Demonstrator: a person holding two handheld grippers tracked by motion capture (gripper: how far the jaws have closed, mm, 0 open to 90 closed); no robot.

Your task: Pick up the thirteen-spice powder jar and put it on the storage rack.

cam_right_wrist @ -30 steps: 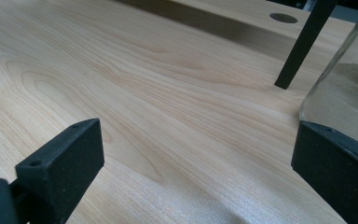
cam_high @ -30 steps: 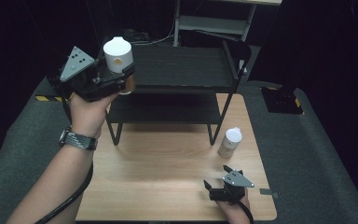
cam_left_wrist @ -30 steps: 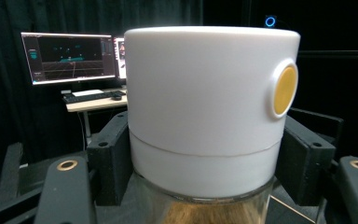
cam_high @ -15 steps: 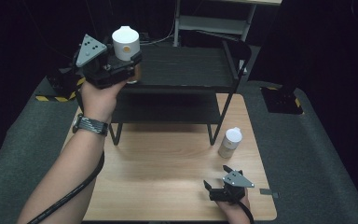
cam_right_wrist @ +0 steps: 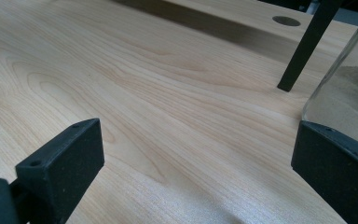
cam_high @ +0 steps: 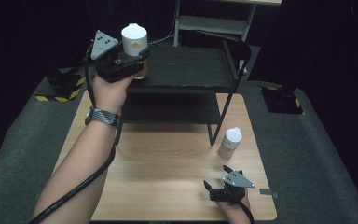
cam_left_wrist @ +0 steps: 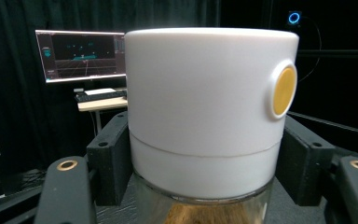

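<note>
A dark room with black curtains surrounds a light wooden table set on grey floor matting. A black two-tier metal shelf rack stands on the far half of the table, one of its legs coming down near the table's right side. Far behind, in the left gripper view, a lit computer monitor sits on a small desk.

At far left, the person's left hand, a metal watch on the wrist, holds the left gripper raised at the level of the rack's top tier, by its left edge. Its two black jaws are clamped on either side of a glass jar with a white lid, pressing just below the lid. The jar stands upright, long axis vertical, lid on top; a round yellow spot on the lid's side faces right in the left gripper view.

A second white-lidded jar stands upright on the table, near the rack's right leg.

Near right, the right gripper rests low at the table's near edge, its jaws wide apart with only bare wood between them. The second jar's glass shows just beyond one jaw.
</note>
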